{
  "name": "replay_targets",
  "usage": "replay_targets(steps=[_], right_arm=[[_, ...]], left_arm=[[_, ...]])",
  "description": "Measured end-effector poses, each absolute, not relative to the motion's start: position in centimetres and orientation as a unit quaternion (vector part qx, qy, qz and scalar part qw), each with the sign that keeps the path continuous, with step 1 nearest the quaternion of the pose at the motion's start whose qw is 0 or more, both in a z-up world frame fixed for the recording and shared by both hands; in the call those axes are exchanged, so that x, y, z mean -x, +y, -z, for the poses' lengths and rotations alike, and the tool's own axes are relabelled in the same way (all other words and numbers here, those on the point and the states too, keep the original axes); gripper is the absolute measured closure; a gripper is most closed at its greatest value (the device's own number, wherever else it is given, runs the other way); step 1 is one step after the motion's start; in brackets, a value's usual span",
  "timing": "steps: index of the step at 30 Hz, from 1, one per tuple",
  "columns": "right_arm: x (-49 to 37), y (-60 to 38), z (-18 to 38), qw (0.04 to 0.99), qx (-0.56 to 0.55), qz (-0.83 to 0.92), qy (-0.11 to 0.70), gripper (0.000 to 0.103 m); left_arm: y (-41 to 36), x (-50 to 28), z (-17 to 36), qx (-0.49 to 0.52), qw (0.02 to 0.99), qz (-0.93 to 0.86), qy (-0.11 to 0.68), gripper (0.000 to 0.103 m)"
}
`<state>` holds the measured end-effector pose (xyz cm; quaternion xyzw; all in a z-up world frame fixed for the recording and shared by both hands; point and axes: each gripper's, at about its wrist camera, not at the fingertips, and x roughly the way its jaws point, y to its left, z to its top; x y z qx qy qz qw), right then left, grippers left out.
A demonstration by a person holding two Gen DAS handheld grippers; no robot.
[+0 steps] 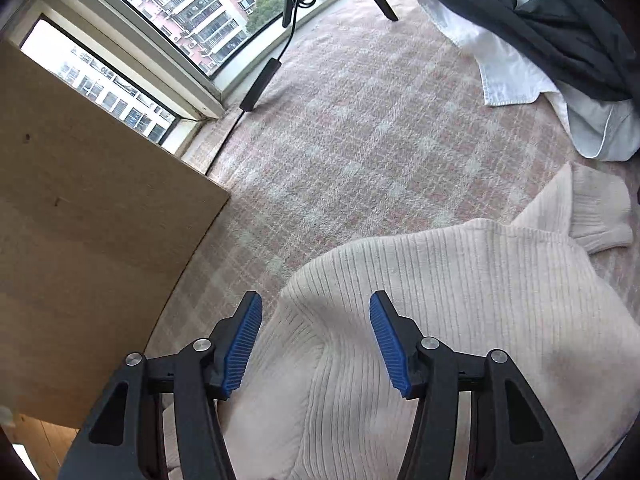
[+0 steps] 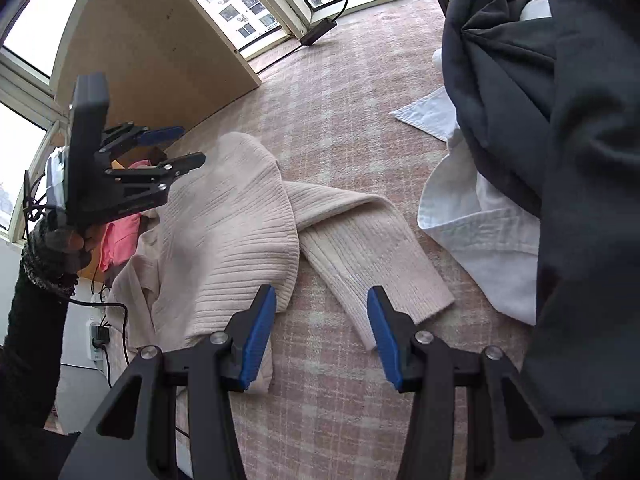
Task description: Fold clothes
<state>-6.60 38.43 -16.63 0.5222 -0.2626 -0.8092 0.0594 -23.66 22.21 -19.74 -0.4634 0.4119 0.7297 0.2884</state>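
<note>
your ribbed cream sweater (image 2: pixel 224 216) lies rumpled on the pink plaid cover (image 2: pixel 340 92), one sleeve (image 2: pixel 360 248) stretched flat. your left gripper (image 1: pixel 316 344) hangs over the knit, jaws apart, empty. your right gripper (image 2: pixel 322 336) is likewise parted, gripping nothing, near the cuff.

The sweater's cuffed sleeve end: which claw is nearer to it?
Right. The right claw hangs open just beside the sleeve end; the left claw is open above the sweater's far side.
</note>
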Motion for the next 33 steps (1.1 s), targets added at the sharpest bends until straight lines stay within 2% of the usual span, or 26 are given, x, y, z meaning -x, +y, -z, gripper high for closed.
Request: replay_targets(steps=[2, 4, 5, 6, 7, 8, 9, 11, 14, 18, 21, 25, 30, 33], right_arm=[[5.8, 38.8, 16.7, 0.054, -0.518, 0.810, -0.271, 0.054], [5.3, 39.2, 16.7, 0.048, -0.513, 0.810, -0.278, 0.052], [5.2, 39.3, 16.7, 0.046, -0.512, 0.811, -0.279, 0.052], [5.2, 39.2, 16.8, 0.043, -0.512, 0.812, -0.277, 0.052], [5.2, 39.2, 16.8, 0.041, -0.513, 0.812, -0.274, 0.051], [5.4, 39.1, 16.9, 0.039, -0.515, 0.812, -0.273, 0.051], [5.6, 39.0, 17.0, 0.039, -0.516, 0.810, -0.274, 0.051], [6.1, 38.8, 17.3, 0.041, -0.519, 0.807, -0.279, 0.051], [6.7, 38.3, 16.9, 0.045, -0.522, 0.807, -0.273, 0.051], [7.6, 36.8, 15.4, 0.075, -0.515, 0.820, -0.238, 0.051], [8.9, 35.0, 14.6, 0.111, -0.506, 0.830, -0.206, 0.051], [11.7, 31.6, 13.7, 0.180, -0.491, 0.836, -0.163, 0.051], [16.0, 27.3, 12.7, 0.249, -0.488, 0.827, -0.125, 0.051], [18.8, 25.5, 13.2, 0.296, -0.500, 0.802, -0.138, 0.051]], left_arm=[[22.0, 24.6, 21.6, 0.491, 0.299, -0.706, 0.414, 0.047], [21.6, 24.9, 22.1, 0.489, 0.307, -0.708, 0.406, 0.036], [21.4, 24.9, 22.1, 0.486, 0.313, -0.711, 0.402, 0.033], [21.2, 25.0, 22.1, 0.482, 0.318, -0.713, 0.398, 0.034], [21.0, 24.7, 21.9, 0.480, 0.332, -0.714, 0.386, 0.055], [20.8, 24.2, 21.8, 0.480, 0.333, -0.715, 0.385, 0.099], [20.6, 23.8, 21.8, 0.481, 0.332, -0.715, 0.384, 0.096], [20.0, 22.8, 21.3, 0.481, 0.335, -0.715, 0.381, 0.097], [16.7, 21.2, 17.2, 0.473, 0.331, -0.747, 0.329, 0.097], [7.2, 18.3, 8.8, 0.432, 0.286, -0.821, 0.239, 0.097], [-1.7, 17.4, 6.7, 0.447, 0.230, -0.850, 0.156, 0.097], [-10.1, 13.8, 10.4, 0.493, 0.148, -0.847, 0.133, 0.097], [-13.9, 11.0, 14.6, 0.525, 0.104, -0.841, 0.085, 0.097], [-14.3, 10.3, 15.4, 0.525, 0.098, -0.842, 0.070, 0.097]])
